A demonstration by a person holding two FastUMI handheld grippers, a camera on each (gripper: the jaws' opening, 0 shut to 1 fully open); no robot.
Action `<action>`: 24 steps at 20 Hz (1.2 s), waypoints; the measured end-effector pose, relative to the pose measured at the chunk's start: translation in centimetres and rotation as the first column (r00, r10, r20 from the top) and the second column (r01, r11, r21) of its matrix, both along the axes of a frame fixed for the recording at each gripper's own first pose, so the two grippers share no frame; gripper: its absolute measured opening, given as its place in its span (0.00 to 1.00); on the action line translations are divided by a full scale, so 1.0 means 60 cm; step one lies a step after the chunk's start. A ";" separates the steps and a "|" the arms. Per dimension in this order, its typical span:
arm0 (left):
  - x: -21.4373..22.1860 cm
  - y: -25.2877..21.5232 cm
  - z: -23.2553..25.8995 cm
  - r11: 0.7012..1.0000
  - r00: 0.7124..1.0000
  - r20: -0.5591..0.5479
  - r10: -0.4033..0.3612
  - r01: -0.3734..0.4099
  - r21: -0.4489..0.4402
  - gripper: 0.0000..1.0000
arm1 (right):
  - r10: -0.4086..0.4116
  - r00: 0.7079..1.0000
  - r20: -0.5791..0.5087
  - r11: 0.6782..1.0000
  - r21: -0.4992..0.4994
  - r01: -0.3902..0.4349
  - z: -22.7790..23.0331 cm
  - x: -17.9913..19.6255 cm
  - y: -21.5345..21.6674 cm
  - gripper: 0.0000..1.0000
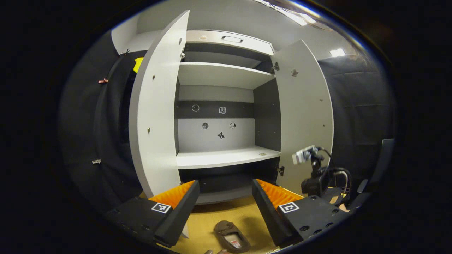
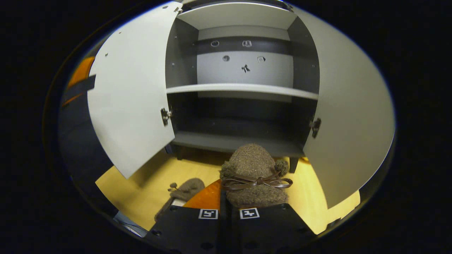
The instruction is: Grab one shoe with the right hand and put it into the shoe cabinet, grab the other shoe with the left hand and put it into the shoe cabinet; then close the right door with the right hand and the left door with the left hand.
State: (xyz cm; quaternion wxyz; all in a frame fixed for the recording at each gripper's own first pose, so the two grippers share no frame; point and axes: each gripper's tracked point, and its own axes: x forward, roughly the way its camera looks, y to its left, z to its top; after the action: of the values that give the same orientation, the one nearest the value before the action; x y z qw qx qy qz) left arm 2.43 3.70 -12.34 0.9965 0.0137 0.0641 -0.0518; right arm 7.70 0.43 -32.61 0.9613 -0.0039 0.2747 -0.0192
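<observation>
The shoe cabinet [image 2: 243,90] was pale grey with dark inner panels; the held shoe [image 2: 254,169] was fuzzy brown with a dark brown bow; the floor [image 2: 141,190] below the cabinet was yellow.

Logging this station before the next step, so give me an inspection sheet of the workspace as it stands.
Surface: yellow floor in front of the cabinet.
Job's things: shoe cabinet with both doors open, shelves bare; one shoe held at the right gripper; other shoe lying on the floor.
Clutter: nothing seen.
Grippers: left gripper open, holding nothing; right gripper nearly shut on the shoe.
Cables: black cables on the farther gripper's rig.
Surroundings: black cloth wall, ceiling lights.
</observation>
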 end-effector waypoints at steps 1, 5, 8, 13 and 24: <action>-0.006 -0.005 0.006 1.000 1.000 0.004 -0.002 0.002 0.008 0.95 | 0.008 0.999 0.036 1.000 -0.006 -0.008 0.039 0.022 -0.002 0.08; -0.024 -0.010 0.037 0.999 0.999 0.041 0.018 -0.020 0.050 0.95 | 0.056 0.985 0.164 0.996 -0.071 -0.045 0.190 0.103 -0.019 0.07; -0.032 -0.019 0.055 0.999 0.997 0.058 0.041 -0.041 0.011 0.95 | 0.068 0.966 0.247 0.994 -0.098 -0.045 0.283 0.169 -0.037 0.07; -0.036 -0.018 0.068 0.994 0.992 0.061 0.107 -0.106 -0.008 0.95 | 0.029 0.960 0.278 0.998 -0.062 -0.012 0.351 0.282 -0.079 0.07; -0.028 0.027 0.063 0.961 0.961 0.026 0.274 -0.275 0.032 0.95 | 0.012 0.991 0.137 0.998 -0.065 -0.003 0.275 0.560 -0.153 0.07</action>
State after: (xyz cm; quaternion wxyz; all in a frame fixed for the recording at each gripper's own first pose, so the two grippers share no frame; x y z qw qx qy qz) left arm 0.78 5.30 -8.57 0.9943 0.0229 0.0558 0.0882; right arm 41.31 -8.77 -16.11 0.9774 -0.0345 0.2072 -0.0246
